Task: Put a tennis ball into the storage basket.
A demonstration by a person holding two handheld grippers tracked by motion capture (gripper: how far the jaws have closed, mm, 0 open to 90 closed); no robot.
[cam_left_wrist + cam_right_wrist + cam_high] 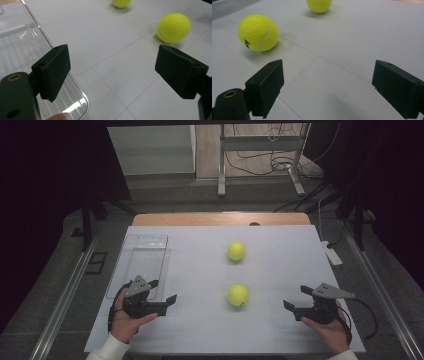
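Grabbing a round ball can go wrong fast, because balls roll. The near tennis ball (238,295) sits on the white counter (200,330), between the two grippers and apart from both. The far tennis ball (236,251) sits farther back, well away from them. The left gripper (164,293) is wide open with nothing in it, just beside the clear tray (142,262). The right gripper (296,297) is wide open too and holds nothing. If one jaw bumps the near ball first, the ball could roll away, maybe off the counter. If the jaws squeeze off to one side, the fuzzy ball could pop out. The left gripper is so close to the tray's rim that a quick move could knock it and slide the tray. Both grippers going for the same ball could bump each other.
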